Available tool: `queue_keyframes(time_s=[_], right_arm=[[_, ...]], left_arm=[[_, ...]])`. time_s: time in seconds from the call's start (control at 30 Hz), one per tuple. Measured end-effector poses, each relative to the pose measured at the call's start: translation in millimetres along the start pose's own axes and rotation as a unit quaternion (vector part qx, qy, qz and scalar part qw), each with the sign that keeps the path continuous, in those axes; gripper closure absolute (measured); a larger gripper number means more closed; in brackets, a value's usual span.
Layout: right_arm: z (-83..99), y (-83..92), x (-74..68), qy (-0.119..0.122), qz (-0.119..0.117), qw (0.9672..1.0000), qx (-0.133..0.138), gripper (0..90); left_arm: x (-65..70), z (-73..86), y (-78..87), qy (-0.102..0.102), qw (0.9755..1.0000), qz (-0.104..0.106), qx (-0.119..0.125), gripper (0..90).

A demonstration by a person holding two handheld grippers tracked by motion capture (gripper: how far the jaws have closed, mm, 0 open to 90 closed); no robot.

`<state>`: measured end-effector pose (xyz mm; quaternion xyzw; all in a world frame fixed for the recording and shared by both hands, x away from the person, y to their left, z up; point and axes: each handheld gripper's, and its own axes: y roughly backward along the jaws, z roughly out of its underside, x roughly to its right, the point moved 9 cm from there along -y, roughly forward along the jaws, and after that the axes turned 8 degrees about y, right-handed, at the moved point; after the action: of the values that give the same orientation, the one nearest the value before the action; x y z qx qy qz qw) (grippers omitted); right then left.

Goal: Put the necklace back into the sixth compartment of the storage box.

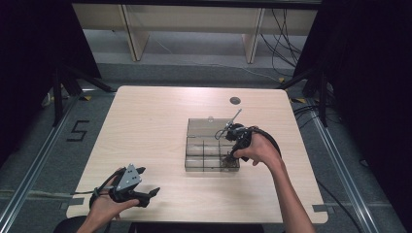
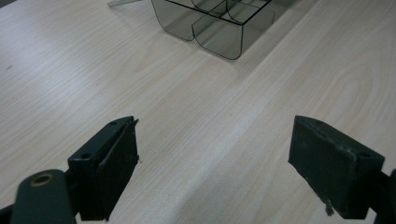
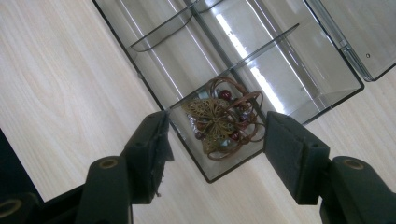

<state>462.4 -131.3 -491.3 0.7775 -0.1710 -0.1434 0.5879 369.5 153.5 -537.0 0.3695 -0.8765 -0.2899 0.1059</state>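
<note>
A butterfly ornament [image 3: 217, 122], brass-coloured filigree tangled with copper wire loops and dark red beads, is lying in a corner compartment of the clear organiser box [image 3: 327, 93], the corner nearest the person's right hand in the high view. The right gripper [image 3: 217, 140] is hanging just above it with its jaws parted on either side of the compartment and nothing between the pads, so the piece is resting on the box floor and is not being held; that stance suggests it is being left there on purpose. The box's lid [image 1: 206, 128] is lying open flat toward the far side of the table, which is keeping every compartment reachable from above (the others look bare as far as the clear walls allow). Well apart, near the front left corner, the left gripper [image 1: 145, 187] is resting low in the person's hand with its jaws spread wide over bare wood, seemingly waiting. The table [image 1: 145, 126] is showing a pale wood grain, with a small dark round fitting [image 1: 235, 100] near its far edge. Beyond it, grey flooring, loose cables [image 1: 284, 43] and pale furniture legs are filling a dim room.
</note>
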Motion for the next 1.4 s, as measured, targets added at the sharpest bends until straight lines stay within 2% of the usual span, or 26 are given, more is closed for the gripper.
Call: queue_keyframes(time_s=[0.03,0.07,0.1,0.2,0.23,0.27,0.3,0.37,0.4,0.47,0.5,0.53,0.63,0.67,0.7,0.73,0.83,0.87,0.9,0.93,1.17,1.23,1.33,1.37,1.4], right_arm=[[0.0,0.1,-0.5,-0.001,0.002,1.0,0.002,40.7],[0.1,0.3,-0.8,-0.001,0.003,1.0,0.002,40.5],[0.8,0.8,-1.7,-0.004,0.002,1.0,0.002,40.5],[1.5,1.1,-1.2,0.005,0.004,1.0,0.007,40.4],[2.4,1.6,-2.2,-0.001,0.003,1.0,0.004,40.3],[3.1,2.0,-2.5,-0.005,0.006,1.0,0.004,40.2],[3.4,1.9,-2.2,0.001,0.004,1.0,0.006,40.1],[4.1,2.8,-4.7,-0.013,0.003,0.9999,0.005,39.8],[4.4,2.8,-3.1,-0.004,0.005,1.0,0.007,39.4],[5.3,2.9,-3.0,-0.007,0.009,0.9999,0.007,39.0],[5.3,2.9,-3.5,-0.009,0.009,0.9999,0.009,39.0],[5.4,2.9,-4.4,-0.009,0.007,0.9999,0.011,38.7],[6.1,3.0,-4.0,0.0,0.009,0.9999,0.013,38.4],[6.7,3.5,-4.9,-0.005,0.011,0.9998,0.014,38.4],[6.7,3.6,-5.0,0.0,0.01,0.9998,0.015,38.4],[7.2,4.3,-6.0,-0.007,0.01,0.9998,0.015,38.2],[7.6,4.6,-5.8,0.0,0.011,0.9998,0.019,38.2],[8.2,5.2,-7.4,-0.009,0.011,0.9997,0.017,38.2],[8.3,5.1,-6.6,-0.003,0.012,0.9997,0.02,38.2],[8.6,5.1,-6.7,-0.001,0.012,0.9998,0.019,38.3],[10.0,6.4,-10.1,-0.005,0.013,0.9997,0.02,38.2],[10.1,6.6,-10.2,0.002,0.013,0.9997,0.02,38.1],[10.3,7.1,-13.0,-0.005,0.014,0.9997,0.021,37.9],[10.1,7.1,-12.7,0.004,0.013,0.9996,0.023,37.9],[10.6,7.2,-13.7,0.002,0.014,0.9997,0.022,37.8]], left_arm=[[0.7,-0.7,-0.6,0.005,1.0,0.0,0.005,15.1],[-0.2,-0.1,0.1,-0.001,1.0,-0.001,0.0,15.1],[0.8,0.2,0.0,0.007,1.0,-0.001,0.001,15.1],[0.6,-0.1,-0.3,0.002,1.0,0.001,0.001,15.1],[0.5,-0.1,-0.4,0.001,1.0,0.001,0.001,15.1],[1.2,0.3,-0.5,0.007,1.0,0.002,0.001,15.1],[2.1,0.7,-0.8,0.014,0.9999,0.002,0.001,15.1],[1.5,1.6,-0.8,0.015,0.9999,0.001,-0.003,15.1],[1.5,1.5,-0.8,0.015,0.9999,0.001,-0.003,15.1],[2.5,0.6,-1.1,0.016,0.9999,0.003,0.003,15.1],[2.1,0.5,-0.9,0.014,0.9999,0.002,0.002,15.1],[0.4,-0.2,-0.4,0.001,1.0,0.0,0.002,15.1],[0.5,0.0,-0.4,0.002,1.0,0.001,0.001,15.1],[1.2,0.3,-0.6,0.006,1.0,0.001,0.001,15.1],[2.4,0.9,-0.8,0.015,0.9999,0.004,0.0,15.1],[2.5,0.9,-0.8,0.015,0.9999,0.004,0.0,15.1],[2.5,0.8,-0.8,0.016,0.9999,0.004,0.0,15.1],[2.1,0.5,-1.0,0.016,0.9999,0.001,0.002,15.1],[1.9,0.5,-0.7,0.013,0.9999,0.001,0.002,15.1],[0.5,-0.1,-0.4,0.001,1.0,0.001,0.001,15.1],[0.5,-0.1,-0.4,0.002,1.0,0.0,0.001,15.0],[0.6,0.1,-0.4,0.002,1.0,0.0,0.001,15.1],[1.2,0.2,-0.6,0.006,1.0,0.001,0.001,15.1],[0.6,0.1,-0.4,0.001,1.0,0.0,0.001,15.0],[0.7,0.1,-0.3,0.002,1.0,0.0,0.001,15.1]])
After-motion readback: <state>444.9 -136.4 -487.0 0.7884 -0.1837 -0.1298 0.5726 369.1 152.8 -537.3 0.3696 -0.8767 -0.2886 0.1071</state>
